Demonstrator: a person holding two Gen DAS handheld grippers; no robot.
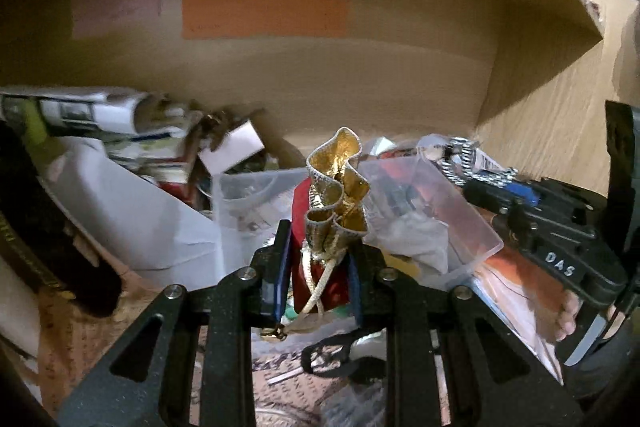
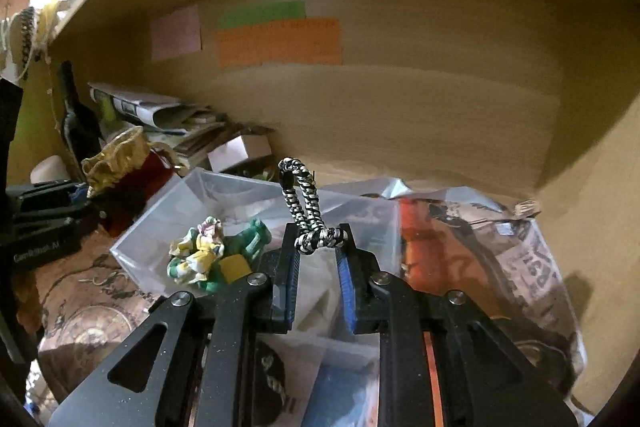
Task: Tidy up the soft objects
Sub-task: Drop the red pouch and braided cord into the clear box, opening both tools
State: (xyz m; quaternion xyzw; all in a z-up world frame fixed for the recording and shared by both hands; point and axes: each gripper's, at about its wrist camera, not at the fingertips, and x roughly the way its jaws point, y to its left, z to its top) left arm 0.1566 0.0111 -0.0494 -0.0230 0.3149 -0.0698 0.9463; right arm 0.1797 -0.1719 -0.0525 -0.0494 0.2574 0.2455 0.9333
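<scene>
A: Item one, far left of the shelf?

B: Rolled papers (image 1: 96,111) lying against the back wall, with a small white box (image 1: 234,147) beside them. Clutter, not part of the sorting, by my reading.

A: Item two?

B: The left gripper (image 1: 318,263) is clamping a red pouch with a gold ruffled top (image 1: 338,187), its cream drawstring (image 1: 320,287) dangling below. The pads are closing on the pouch's body, likely so the loose neck is staying free and upright.

A: Where is it being held?

B: Just in front of a clear plastic box (image 1: 472,211), lifted off the shelf floor.

A: Item three?

B: In the right view, that clear plastic box (image 2: 208,187) is holding a wad of green, yellow and pink soft bits (image 2: 200,255). It seems to be serving as the collecting bin.

A: Item four?

B: The right gripper (image 2: 318,259) is pinching a black-and-white braided cord (image 2: 302,195) at its knotted end, narrow set, the loop standing up over the box. The grip at the knot probably gives firmer purchase.

A: Far right?

B: A plastic bag with orange contents (image 2: 432,247), resting against the side wall.
</scene>
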